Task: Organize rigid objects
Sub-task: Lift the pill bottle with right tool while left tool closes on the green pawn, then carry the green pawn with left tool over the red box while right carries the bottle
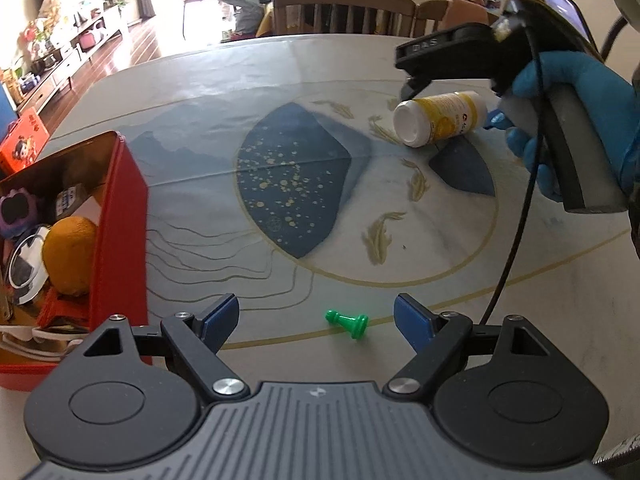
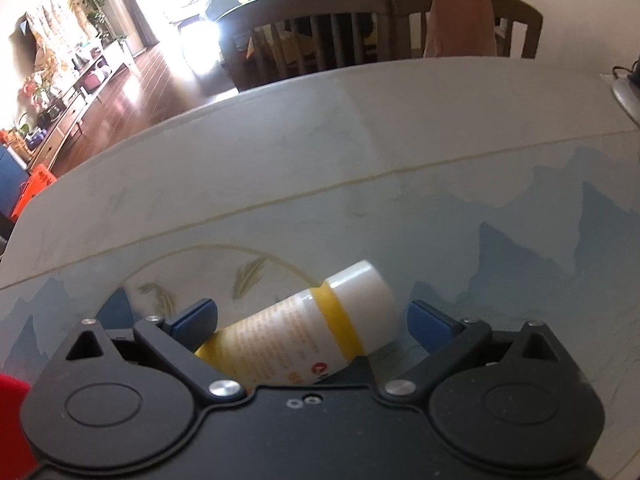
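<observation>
A green chess pawn [image 1: 347, 321] lies on its side on the patterned table cover, between the open fingers of my left gripper [image 1: 316, 320], untouched. A yellow-and-white pill bottle [image 1: 438, 118] lies on its side at the far right. In the right wrist view the bottle [image 2: 316, 328] lies slantwise between the wide-open fingers of my right gripper [image 2: 314, 318], white cap to the right; the left pad [image 2: 196, 318] is close to its base. The right gripper shows in the left wrist view [image 1: 448, 96], held by a blue-gloved hand over the bottle.
An open red box [image 1: 120, 216] stands at the left with several items in it, among them an orange fruit [image 1: 68, 254] and a purple toy [image 1: 14, 210]. Wooden chairs [image 2: 320, 28] stand behind the far table edge. A black cable [image 1: 516, 216] hangs from the right gripper.
</observation>
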{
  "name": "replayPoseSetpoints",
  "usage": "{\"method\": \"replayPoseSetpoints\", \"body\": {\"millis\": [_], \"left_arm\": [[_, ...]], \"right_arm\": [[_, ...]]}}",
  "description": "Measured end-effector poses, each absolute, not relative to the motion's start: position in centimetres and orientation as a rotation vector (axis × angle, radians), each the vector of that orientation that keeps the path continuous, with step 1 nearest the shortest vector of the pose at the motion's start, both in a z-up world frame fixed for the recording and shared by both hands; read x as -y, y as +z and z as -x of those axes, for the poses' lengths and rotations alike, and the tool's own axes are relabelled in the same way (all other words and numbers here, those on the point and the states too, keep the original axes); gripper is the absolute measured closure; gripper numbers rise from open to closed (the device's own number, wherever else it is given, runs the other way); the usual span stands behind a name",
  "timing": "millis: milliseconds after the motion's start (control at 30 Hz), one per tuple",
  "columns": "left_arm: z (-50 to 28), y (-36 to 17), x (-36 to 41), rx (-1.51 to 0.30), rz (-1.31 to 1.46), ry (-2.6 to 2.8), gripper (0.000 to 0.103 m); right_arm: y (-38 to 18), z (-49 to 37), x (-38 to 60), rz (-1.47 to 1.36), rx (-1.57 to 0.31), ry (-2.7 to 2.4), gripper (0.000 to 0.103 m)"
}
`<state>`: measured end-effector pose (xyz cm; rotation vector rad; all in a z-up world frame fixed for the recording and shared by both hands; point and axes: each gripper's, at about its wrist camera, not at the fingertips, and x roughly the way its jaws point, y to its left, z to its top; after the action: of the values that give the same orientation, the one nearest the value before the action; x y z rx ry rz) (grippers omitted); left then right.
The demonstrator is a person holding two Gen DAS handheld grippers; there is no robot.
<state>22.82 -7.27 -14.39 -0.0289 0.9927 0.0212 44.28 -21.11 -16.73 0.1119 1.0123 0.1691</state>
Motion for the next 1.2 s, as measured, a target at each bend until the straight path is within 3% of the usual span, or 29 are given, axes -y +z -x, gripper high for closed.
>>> {"method": "replayPoseSetpoints", "body": {"millis": [133,267,567,767,1000,1200], "left_arm": [[-23.1,-14.8,7.6,-1.001,0.015,0.008,0.019],[-23.2,-15.3,8.1,-1.015,0.008,-0.010,0.042],[-22.9,-15.7,9.2,-1.020,-0.032,-0.037,0.067],[-22.8,-15.6,9.0,-1.021,-0.027,-0.018,0.078],[-22.7,-15.6,8.8,-1.022,-0.016,-0.007,0.079],[-22.5,-15.5,8.4,-1.025,-0.001,0.007,0.079]], "right_arm": [[-16.9,-43.9,21.3,-0.091,-1.027,0.193,0.007],[-16.7,-43.2,21.6,-0.078,-1.036,0.226,0.011],[-16.0,-41.8,22.4,-0.058,-1.036,0.293,0.023],[-15.5,-40.4,22.6,-0.050,-1.029,0.365,0.037],[-14.8,-37.4,23.5,-0.038,-1.002,0.478,0.053],[-13.0,-33.8,23.6,0.029,-0.900,0.585,0.053]]}}
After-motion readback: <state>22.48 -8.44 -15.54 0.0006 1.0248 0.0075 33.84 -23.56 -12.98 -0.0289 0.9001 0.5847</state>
